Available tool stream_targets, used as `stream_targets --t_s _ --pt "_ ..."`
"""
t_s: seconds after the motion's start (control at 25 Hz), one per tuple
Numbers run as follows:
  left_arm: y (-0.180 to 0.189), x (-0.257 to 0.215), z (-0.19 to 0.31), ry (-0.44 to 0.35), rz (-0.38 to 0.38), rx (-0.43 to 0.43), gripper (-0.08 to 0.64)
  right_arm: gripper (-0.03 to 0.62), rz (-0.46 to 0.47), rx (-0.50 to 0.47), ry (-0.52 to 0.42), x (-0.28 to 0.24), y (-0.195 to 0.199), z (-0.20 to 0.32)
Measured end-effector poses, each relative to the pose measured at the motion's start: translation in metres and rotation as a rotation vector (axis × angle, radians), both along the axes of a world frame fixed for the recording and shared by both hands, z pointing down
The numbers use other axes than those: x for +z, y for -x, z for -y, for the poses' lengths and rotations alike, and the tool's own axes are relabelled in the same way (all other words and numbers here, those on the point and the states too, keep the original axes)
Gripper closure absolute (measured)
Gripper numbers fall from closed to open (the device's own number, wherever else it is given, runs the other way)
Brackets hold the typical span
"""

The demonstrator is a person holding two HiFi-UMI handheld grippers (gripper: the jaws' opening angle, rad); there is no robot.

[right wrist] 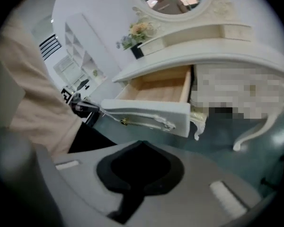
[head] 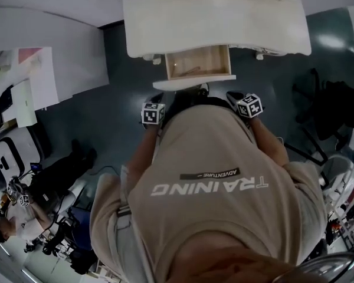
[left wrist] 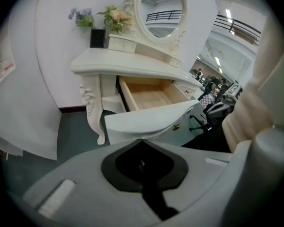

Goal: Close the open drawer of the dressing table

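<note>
The white dressing table [head: 218, 22] stands ahead of me with its wooden drawer [head: 197, 63] pulled out; the drawer's white front [head: 194, 82] faces me. Both grippers hang close to my body, short of that front and apart from it. The left gripper [head: 156, 104] is left of the drawer, the right gripper [head: 237, 98] is right of it. In the left gripper view the drawer [left wrist: 151, 98] lies beyond the left gripper [left wrist: 142, 141], whose jaws meet, empty. The right gripper [right wrist: 141, 143] is likewise shut and empty, with the drawer front [right wrist: 149, 115] beyond it.
An oval mirror [left wrist: 161, 8] and flowers [left wrist: 116, 18] stand on the table top. A curved table leg [left wrist: 92, 108] stands left of the drawer. A black office chair [head: 324, 108] is at the right, white panels [head: 41, 58] at the left, and a person [head: 23, 211] at the lower left.
</note>
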State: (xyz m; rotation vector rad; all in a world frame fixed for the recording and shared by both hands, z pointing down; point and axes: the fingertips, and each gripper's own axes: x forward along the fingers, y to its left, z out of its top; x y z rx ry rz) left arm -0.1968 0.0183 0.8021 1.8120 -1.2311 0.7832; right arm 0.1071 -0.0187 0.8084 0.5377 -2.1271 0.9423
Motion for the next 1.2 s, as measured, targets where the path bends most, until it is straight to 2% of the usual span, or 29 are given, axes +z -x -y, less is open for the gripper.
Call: stream_targets --t_s 0.08,0.2,0.4,0.6,0.8,1.2 --pt "0.004 0.007 -0.002 0.042 -0.019 -0.055 0.554 0.595 -0.018 0.111 0.039 0.007 -0.013 0.009" --pt "0.008 0.011 0.0 0.064 -0.035 -0.106 0.554 0.595 -0.004 0.171 0.056 0.01 -0.016 0.024" --pt "0.013 0.016 0.006 0.076 -0.031 -0.096 0.554 0.595 0.016 0.188 0.071 0.013 -0.008 0.048" --pt "0.009 0.014 0.01 0.086 -0.108 -0.152 0.554 0.595 -0.025 0.161 0.057 0.016 -0.008 0.053" --pt "0.003 0.015 0.016 0.075 -0.105 -0.13 0.554 0.594 -0.06 0.169 0.038 0.02 -0.011 0.063" --pt "0.012 0.015 0.032 0.043 -0.162 -0.098 0.554 0.595 -0.081 0.166 0.029 0.006 0.005 0.083"
